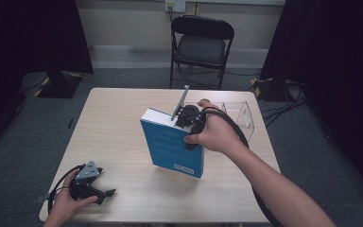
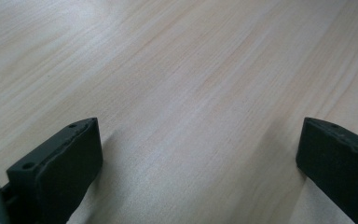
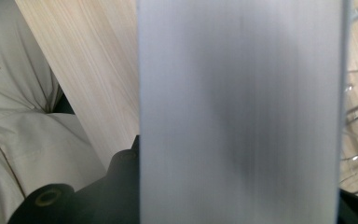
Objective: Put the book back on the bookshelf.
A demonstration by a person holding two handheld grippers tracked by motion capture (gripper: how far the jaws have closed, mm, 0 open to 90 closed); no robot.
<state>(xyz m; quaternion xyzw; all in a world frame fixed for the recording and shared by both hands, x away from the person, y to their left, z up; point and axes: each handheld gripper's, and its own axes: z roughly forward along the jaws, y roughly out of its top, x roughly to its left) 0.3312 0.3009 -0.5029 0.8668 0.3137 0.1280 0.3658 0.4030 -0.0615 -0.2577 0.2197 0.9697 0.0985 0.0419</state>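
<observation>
Gripping blue book (image 1: 172,142) upright mid-table (image 1: 118,113), right gripper (image 1: 189,116) clamps its top edge. Left gripper (image 1: 92,187) rests near table corner, jaws wide apart.

- A book (image 1: 172,144) stood upright near the middle of the tabletop (image 1: 123,113).
- A clear stand (image 1: 242,116) sat right of the book, toward the far edge.
- A chair (image 1: 201,45) stood behind the tabletop.

Soft even overhead light, dark vignetted room edges, close book pages (image 3: 240,112) blurred, faint table (image 2: 191,70) shadows.
</observation>
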